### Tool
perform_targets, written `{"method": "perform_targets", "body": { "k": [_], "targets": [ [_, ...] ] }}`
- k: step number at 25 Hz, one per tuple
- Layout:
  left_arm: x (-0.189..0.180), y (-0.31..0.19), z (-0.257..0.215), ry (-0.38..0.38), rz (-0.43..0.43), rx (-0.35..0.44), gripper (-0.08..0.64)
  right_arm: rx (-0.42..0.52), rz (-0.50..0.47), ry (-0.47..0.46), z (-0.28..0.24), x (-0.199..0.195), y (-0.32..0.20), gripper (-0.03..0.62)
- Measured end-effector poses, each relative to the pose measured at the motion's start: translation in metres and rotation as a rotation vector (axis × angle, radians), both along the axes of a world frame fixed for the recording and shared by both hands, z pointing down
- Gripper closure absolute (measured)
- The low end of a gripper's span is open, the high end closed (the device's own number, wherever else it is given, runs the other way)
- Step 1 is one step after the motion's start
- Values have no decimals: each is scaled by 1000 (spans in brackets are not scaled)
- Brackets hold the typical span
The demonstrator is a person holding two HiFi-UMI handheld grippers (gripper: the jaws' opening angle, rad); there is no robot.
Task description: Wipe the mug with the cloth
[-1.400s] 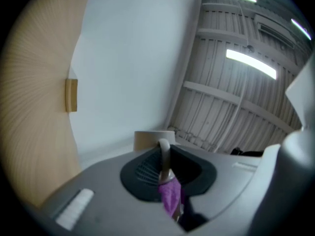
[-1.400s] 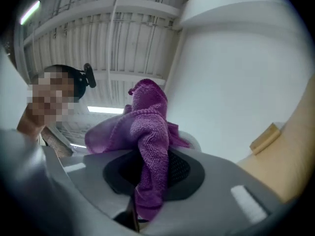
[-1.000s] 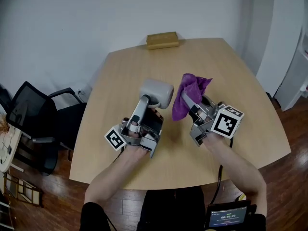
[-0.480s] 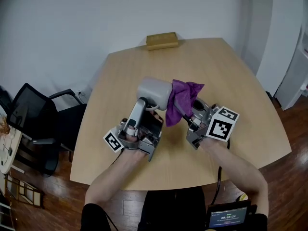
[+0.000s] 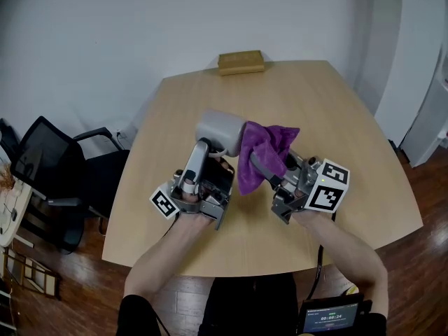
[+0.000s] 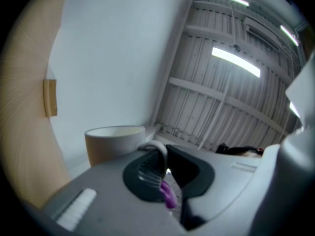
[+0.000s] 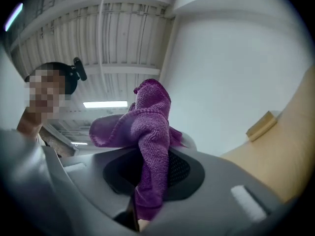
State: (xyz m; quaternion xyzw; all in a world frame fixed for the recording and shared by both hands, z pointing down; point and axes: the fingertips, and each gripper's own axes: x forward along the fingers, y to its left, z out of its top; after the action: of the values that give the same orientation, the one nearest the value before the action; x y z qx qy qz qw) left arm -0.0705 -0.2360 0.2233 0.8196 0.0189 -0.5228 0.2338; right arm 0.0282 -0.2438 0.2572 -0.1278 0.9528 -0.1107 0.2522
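A pale grey mug (image 5: 220,129) is held above the wooden table (image 5: 336,117), lying on its side. My left gripper (image 5: 209,150) is shut on the mug's handle (image 6: 157,149), and the mug's cream rim (image 6: 115,132) shows just beyond the jaws in the left gripper view. My right gripper (image 5: 257,162) is shut on a purple cloth (image 5: 264,151). The cloth bunches out past the jaws and lies against the mug's right side. In the right gripper view the cloth (image 7: 149,132) hides the mug. A scrap of purple cloth (image 6: 169,195) shows between the left jaws.
A tan block (image 5: 241,62) lies at the table's far edge. A black office chair (image 5: 49,177) stands left of the table, on the wood floor. A small screen (image 5: 330,315) sits at the person's waist, bottom right.
My right gripper has carried the cloth leftward until it meets the mug. The left gripper has tipped the mug slightly left and up.
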Motion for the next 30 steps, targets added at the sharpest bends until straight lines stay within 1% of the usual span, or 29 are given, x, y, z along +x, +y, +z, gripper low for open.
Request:
{"method": "perform_targets", "body": {
  "k": [1,3,7,8,9,10,11,13,14,15,16,17,18,19,21,22,23,24,25,27,29,30],
  "targets": [
    [3,1,0,-5,7,1,532,-1,-5,24,4,-7,1,520],
    [7,4,0,-15,24,8,534,-56,26,59,16,-10,-11,520],
    [13,8,-4,-48,45,47,534,-259,177,148,52,8,-56,520],
    [14,9,-4,-59,45,58,534,-301,201,150,57,14,-63,520],
    [14,10,-4,-69,42,65,534,-320,211,129,57,20,-66,520],
    [14,10,-2,-77,36,67,534,-311,206,85,50,26,-65,519],
    [13,9,-1,-81,29,65,534,-273,186,28,38,31,-59,520],
    [10,5,2,-78,17,54,534,-147,131,-67,7,39,-40,520],
    [10,3,2,-75,16,48,534,-83,105,-84,-4,37,-30,520],
    [10,2,2,-73,20,43,534,-36,82,-79,-10,33,-22,520],
    [11,2,2,-73,29,43,534,-11,66,-60,-12,26,-17,520],
    [12,2,1,-77,41,47,534,-9,58,-36,-10,18,-17,520],
    [14,4,0,-84,51,57,534,-29,64,-11,-4,12,-21,520],
    [16,6,-1,-93,56,71,534,-66,82,18,5,10,-28,520],
    [19,13,-1,-129,68,115,535,-178,153,90,32,13,-49,520],
    [24,19,-1,-164,81,148,535,-241,192,123,47,18,-59,520],
    [31,25,0,-220,94,185,534,-297,222,142,59,24,-68,519],
    [40,29,3,-300,103,224,534,-338,244,145,67,32,-75,519],
    [50,32,10,-401,107,263,534,-360,260,132,68,40,-80,520],
    [69,31,30,-649,85,350,532,-354,281,85,60,57,-86,520],
    [80,24,57,-920,16,445,531,-334,319,55,52,75,-92,520],
    [83,18,71,-1040,-11,482,531,-331,344,51,50,83,-96,518]
  ]
}}
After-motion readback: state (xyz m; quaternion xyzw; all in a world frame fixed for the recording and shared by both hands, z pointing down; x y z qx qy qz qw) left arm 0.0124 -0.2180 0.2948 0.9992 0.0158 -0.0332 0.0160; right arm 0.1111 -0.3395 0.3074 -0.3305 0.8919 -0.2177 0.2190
